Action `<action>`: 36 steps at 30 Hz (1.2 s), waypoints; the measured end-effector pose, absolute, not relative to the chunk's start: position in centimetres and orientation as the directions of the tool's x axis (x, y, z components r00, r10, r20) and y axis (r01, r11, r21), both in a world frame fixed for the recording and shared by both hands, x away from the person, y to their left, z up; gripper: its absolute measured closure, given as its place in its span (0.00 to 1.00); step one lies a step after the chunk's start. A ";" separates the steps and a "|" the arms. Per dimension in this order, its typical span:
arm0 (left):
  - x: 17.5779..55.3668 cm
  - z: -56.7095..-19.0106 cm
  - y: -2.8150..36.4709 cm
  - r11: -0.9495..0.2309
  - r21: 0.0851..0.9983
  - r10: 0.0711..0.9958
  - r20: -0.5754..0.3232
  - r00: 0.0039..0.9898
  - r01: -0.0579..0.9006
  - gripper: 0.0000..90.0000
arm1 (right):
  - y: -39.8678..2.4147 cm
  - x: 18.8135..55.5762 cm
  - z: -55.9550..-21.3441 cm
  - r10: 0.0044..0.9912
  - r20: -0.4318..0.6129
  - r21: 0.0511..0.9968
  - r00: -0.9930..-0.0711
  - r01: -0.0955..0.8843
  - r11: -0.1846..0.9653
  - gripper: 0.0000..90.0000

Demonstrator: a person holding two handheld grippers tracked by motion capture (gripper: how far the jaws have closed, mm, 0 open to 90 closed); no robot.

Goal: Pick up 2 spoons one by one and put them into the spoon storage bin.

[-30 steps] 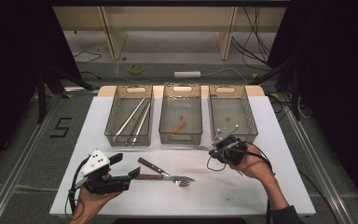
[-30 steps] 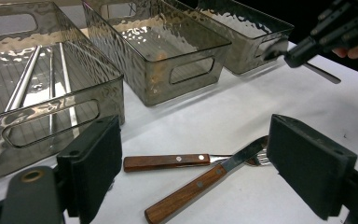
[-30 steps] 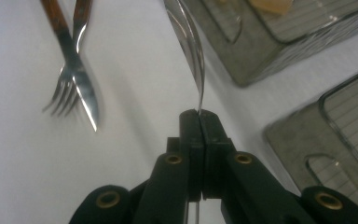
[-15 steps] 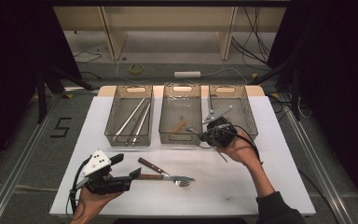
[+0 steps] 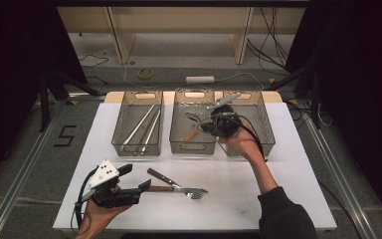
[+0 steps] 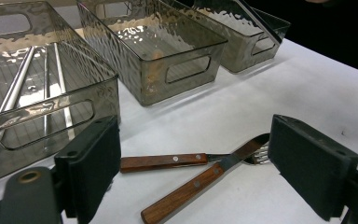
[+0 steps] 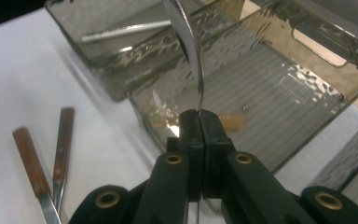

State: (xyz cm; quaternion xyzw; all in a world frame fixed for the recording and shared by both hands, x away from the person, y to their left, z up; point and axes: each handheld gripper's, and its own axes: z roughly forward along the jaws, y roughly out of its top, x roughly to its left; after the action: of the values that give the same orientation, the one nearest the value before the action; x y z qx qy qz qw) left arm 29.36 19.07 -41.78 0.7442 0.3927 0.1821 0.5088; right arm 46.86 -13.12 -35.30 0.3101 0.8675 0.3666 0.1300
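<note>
My right gripper [image 5: 218, 115] is lifted over the bins, its jaws pressed together on a thin silver utensil [image 5: 224, 100]. I can't tell which kind it is. It sticks up and away from the jaws, above the middle bin [image 5: 193, 145] and the right bin [image 5: 261, 122]. My right arm reaches far forward. My left gripper [image 5: 135, 179] rests low near the front of the white table [image 5: 298, 174], jaws spread wide. Just in front of it lie a knife [image 6: 186, 189] and a fork [image 6: 168, 161] with wooden handles, crossing each other. The left bin [image 5: 138, 147] holds long metal sticks [image 5: 140, 127].
</note>
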 end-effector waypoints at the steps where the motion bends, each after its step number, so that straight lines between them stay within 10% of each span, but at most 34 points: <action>1: 29.4 -41.8 19.0 -0.174 0.900 0.770 -0.128 0.626 0.399 0.19 | -13.0 47.2 -35.1 0.638 0.006 0.718 -0.770 0.447 0.533 1.00; 36: 29.4 -41.8 18.9 -0.195 0.899 0.768 -0.109 0.631 0.393 0.18 | -10.0 54.0 -36.6 0.767 0.026 0.730 -0.641 0.536 0.423 1.00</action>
State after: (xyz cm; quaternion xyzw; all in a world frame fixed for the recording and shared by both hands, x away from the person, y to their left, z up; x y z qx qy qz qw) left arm 29.40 18.88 -41.83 0.7501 0.3868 0.1864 0.5029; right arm 53.96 -10.04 -36.61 0.3933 0.8287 0.3655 0.1579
